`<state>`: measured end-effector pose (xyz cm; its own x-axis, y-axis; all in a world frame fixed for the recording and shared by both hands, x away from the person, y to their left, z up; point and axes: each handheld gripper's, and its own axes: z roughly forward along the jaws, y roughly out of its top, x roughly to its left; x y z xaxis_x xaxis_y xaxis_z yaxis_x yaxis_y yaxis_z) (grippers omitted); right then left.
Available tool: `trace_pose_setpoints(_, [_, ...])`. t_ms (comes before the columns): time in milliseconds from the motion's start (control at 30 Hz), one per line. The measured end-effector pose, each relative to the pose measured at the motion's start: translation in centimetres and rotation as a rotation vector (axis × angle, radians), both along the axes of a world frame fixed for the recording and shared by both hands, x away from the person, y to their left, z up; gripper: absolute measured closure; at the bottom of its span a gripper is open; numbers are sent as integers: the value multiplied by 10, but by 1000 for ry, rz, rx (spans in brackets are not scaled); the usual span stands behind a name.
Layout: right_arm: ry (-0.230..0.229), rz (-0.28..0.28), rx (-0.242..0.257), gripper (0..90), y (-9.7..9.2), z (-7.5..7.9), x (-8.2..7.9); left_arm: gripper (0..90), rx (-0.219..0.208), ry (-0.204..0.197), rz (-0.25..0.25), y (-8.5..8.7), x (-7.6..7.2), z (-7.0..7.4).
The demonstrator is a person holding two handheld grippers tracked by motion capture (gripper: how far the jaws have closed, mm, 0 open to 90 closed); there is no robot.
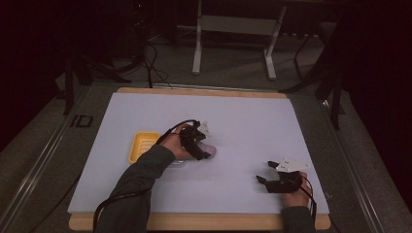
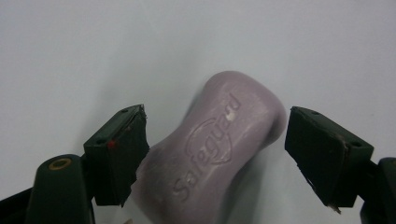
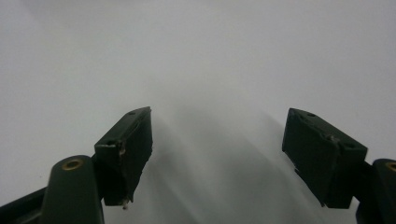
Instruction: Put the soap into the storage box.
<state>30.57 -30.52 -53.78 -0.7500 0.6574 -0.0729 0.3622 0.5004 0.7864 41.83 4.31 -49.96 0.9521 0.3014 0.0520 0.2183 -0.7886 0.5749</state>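
A pale purple bar of soap (image 2: 210, 154) stamped "Safeguard" lies slantwise on the white table top between the jaws of my left gripper (image 2: 215, 112). The left pad sits right at the bar's lower end, while the right pad stands apart from it with a gap, so the gripper is open. From above, the left gripper (image 1: 200, 145) points down at the soap (image 1: 210, 151) near the table's middle. My right gripper (image 1: 265, 178) rests low at the front right, open, with bare white surface between its jaws (image 3: 219, 112).
A yellow soap dish (image 1: 143, 145) sits on the white table top (image 1: 243, 116) just left of the left hand. A wooden edge (image 1: 204, 91) frames the board. Beyond the table stand a white stand's legs (image 1: 197, 58) and loose cables on the floor.
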Motion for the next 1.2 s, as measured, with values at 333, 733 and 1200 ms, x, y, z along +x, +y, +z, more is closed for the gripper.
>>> trace_pose_setpoints(333, [-2,3,-2,240,0,0,0,160,55,-8,-29,-9,1,-6])
trace_pose_setpoints(733, [-1,6,-3,240,1,0,0,211,83,-5,72,-15,12,-10])
trace_pose_setpoints(1200, [4,8,-14,240,1,0,0,431,174,135,152,-15,25,-7])
